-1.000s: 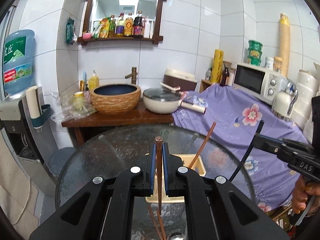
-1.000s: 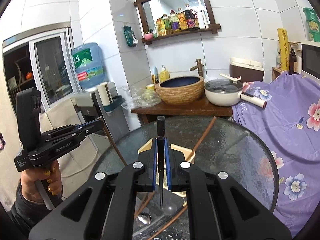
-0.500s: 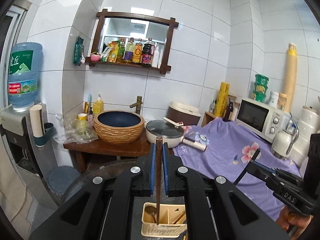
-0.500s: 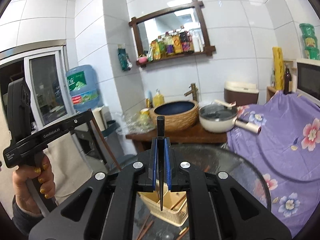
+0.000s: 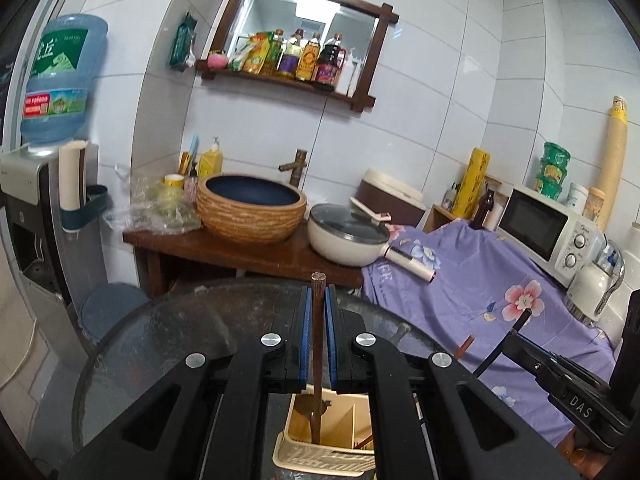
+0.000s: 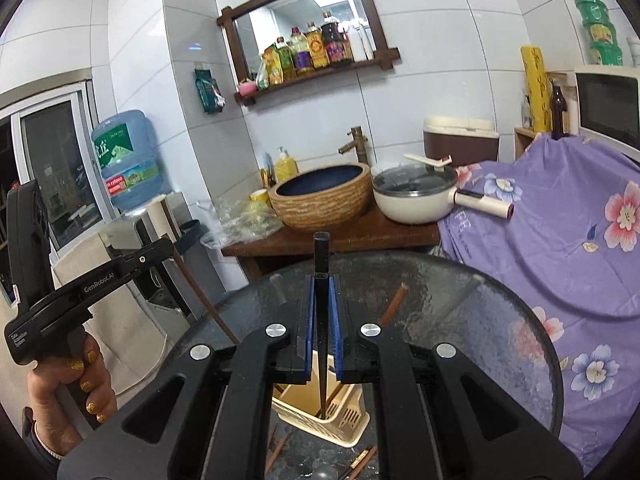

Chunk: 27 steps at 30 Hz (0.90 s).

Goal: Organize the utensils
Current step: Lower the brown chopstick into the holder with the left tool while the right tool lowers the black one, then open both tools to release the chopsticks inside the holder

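Observation:
My left gripper (image 5: 318, 300) is shut on a brown wooden chopstick (image 5: 317, 360) held upright, its lower end inside the left compartment of the cream utensil holder (image 5: 324, 452). My right gripper (image 6: 321, 292) is shut on a black chopstick (image 6: 321, 340) held upright, its tip down in the same cream holder (image 6: 320, 416). Each gripper shows in the other's view: the right one (image 5: 520, 336) with its black stick, the left one (image 6: 168, 246) with its brown stick. Another brown chopstick (image 6: 394, 304) leans out of the holder.
The holder stands on a round glass table (image 6: 480, 304). Loose chopsticks (image 6: 360, 460) and a spoon (image 6: 324, 472) lie on the glass near its front. Behind are a wooden stand with a basin (image 5: 252, 210) and a pan (image 5: 348, 236), and a purple cloth (image 5: 480, 280) at right.
Both grippers have tilted up from lying low over the table and now hold their chopsticks upright, with the lower ends lowered into the cream holder.

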### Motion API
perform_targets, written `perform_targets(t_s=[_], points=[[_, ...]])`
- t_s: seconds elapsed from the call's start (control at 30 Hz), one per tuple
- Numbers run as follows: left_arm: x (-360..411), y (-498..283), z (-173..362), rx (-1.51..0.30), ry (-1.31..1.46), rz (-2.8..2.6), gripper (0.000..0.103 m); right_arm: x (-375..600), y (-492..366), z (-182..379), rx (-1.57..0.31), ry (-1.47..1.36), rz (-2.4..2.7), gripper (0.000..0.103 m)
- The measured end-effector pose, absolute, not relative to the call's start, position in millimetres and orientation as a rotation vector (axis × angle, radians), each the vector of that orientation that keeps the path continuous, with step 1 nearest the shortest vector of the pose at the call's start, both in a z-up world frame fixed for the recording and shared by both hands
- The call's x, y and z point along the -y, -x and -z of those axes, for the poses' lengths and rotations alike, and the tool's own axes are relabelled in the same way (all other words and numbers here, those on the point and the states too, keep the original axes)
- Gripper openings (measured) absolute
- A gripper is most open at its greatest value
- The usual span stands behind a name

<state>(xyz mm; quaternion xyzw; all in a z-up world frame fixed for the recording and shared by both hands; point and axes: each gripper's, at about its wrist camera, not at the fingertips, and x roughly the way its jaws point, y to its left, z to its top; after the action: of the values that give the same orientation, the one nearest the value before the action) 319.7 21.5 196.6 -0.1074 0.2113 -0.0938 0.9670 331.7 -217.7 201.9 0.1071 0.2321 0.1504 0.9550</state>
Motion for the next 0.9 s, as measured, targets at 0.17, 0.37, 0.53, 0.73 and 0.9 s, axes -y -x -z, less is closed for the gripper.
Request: perform_targets(t_s=[0.17, 0.37, 0.53, 0.73, 0.9], points=[[-18.9, -322.6, -173.6, -0.474, 0.212, 0.191, 0.006, 216.0, -336.4, -182.7, -0.508, -0.229, -0.307, 0.008], [-17.7, -328.2, -157.9, -0.516, 0.206, 0.192, 0.006, 214.3, -339.5, -168.1, -0.536, -0.228, -0.300, 0.008], [-18.5, -332.8, -147.3, -0.549, 0.207, 0.194, 0.006, 215.8, -340.7, -160.2, -0.550, -0.230, -0.287, 0.008], [-18.5, -334.7, -139.0, -0.568, 0.203, 0.193, 0.006, 217.6, -340.2, -154.8, -0.546, -0.222, -0.272, 0.008], [-17.1, -333.8, -136.8, -0.572, 0.199, 0.200, 0.021, 219.5, -339.9, -154.0, -0.544, -0.224, -0.272, 0.012]])
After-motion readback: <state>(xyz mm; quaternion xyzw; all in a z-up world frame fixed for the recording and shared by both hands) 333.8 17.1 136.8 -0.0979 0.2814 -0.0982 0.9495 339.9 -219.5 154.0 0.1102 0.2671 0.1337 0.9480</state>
